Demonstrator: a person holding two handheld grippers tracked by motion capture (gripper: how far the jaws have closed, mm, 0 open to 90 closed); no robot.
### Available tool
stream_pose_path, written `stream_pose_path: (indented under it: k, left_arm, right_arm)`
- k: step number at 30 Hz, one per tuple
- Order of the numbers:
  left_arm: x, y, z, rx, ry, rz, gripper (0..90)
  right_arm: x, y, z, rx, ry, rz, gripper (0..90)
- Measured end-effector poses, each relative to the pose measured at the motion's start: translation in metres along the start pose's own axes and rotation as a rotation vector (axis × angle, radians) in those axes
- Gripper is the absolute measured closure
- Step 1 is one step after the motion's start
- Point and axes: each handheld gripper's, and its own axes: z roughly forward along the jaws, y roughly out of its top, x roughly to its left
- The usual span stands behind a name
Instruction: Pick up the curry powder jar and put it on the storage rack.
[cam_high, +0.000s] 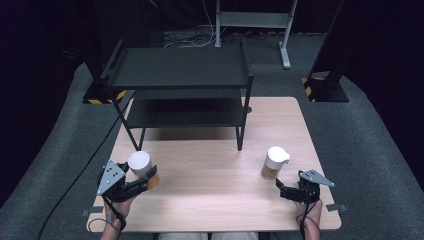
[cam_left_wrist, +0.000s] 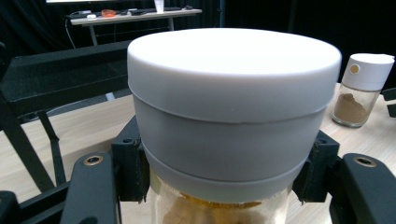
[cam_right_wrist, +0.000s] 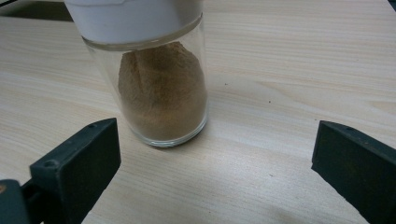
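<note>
A glass jar with a white lid and amber contents is at the table's front left, and my left gripper is shut on it. In the left gripper view the lid looms large, and the black pads press on the jar just under the lid, one on each side. A second jar of brown powder with a white spout cap stands upright at the front right. My right gripper is open just in front of it. In the right gripper view this jar stands beyond the spread fingers, apart from them.
A black two-tier shelf rack stands at the back of the wooden table. A black cable trails off the left side over grey carpet. A metal stand is behind the table. The powder jar is also far right in the left gripper view.
</note>
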Motion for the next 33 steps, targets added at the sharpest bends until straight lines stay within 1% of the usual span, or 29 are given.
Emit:
stream_pose_path:
  k: [5,11,14,24,29,33]
  left_arm:
    - [0.002,0.004,0.004,-0.002,-0.006,0.003,35.3]
    - [0.005,0.007,0.007,-0.010,-0.012,-0.004,35.4]
    - [0.005,0.011,0.009,-0.009,-0.018,0.008,35.3]
    - [0.008,0.016,0.013,-0.023,-0.021,0.009,35.3]
    - [0.011,0.023,0.016,-0.024,-0.026,0.025,35.3]
    - [0.014,0.027,0.018,-0.026,-0.032,0.024,35.3]
  right_arm:
    - [0.000,0.000,0.000,0.002,0.002,-0.001,0.1]
    - [0.000,0.001,0.000,0.004,0.001,-0.002,0.1]
    - [0.000,0.000,0.000,0.003,0.000,-0.002,0.1]
    - [0.000,0.001,0.001,0.006,-0.001,-0.001,0.2]
    - [0.000,0.001,0.001,0.007,0.000,0.000,0.2]
    - [-0.001,0.002,0.001,0.009,0.003,0.001,0.2]
